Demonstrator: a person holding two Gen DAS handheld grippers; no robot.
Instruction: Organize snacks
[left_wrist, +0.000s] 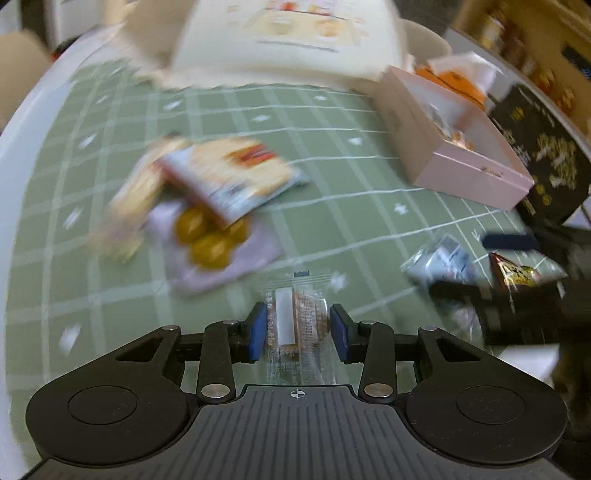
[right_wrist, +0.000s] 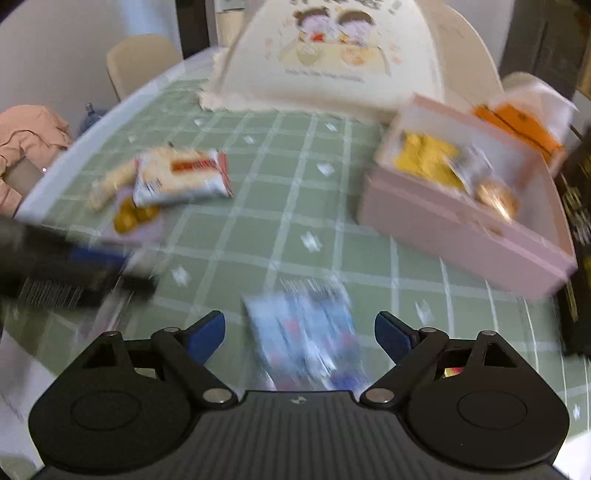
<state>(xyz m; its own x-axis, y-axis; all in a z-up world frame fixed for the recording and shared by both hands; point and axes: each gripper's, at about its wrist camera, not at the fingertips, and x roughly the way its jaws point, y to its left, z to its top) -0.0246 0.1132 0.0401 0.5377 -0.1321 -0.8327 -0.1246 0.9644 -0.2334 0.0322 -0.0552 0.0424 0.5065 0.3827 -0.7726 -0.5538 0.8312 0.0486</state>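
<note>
My left gripper (left_wrist: 298, 330) is shut on a clear-wrapped brown biscuit (left_wrist: 295, 321), which shows sharp between the blue pads while the table blurs. My right gripper (right_wrist: 300, 336) stands wide open over a blue-and-white packet (right_wrist: 306, 332) on the green checked cloth, and neither pad touches it. The same packet (left_wrist: 439, 258) appears at the right of the left wrist view, beside a dark orange packet (left_wrist: 517, 275). A pink box (right_wrist: 461, 225) holding yellow and golden snacks sits at the right. A red-and-white packet (left_wrist: 229, 177) lies on a lilac pack of yellow rounds (left_wrist: 210, 240).
A cream mesh food cover (right_wrist: 332, 55) stands at the back of the table. An orange tissue box (right_wrist: 517, 122) and a black box (left_wrist: 543, 155) are behind the pink box (left_wrist: 461, 162). Chairs (right_wrist: 140, 59) and a pink garment (right_wrist: 26, 140) are beyond the left edge.
</note>
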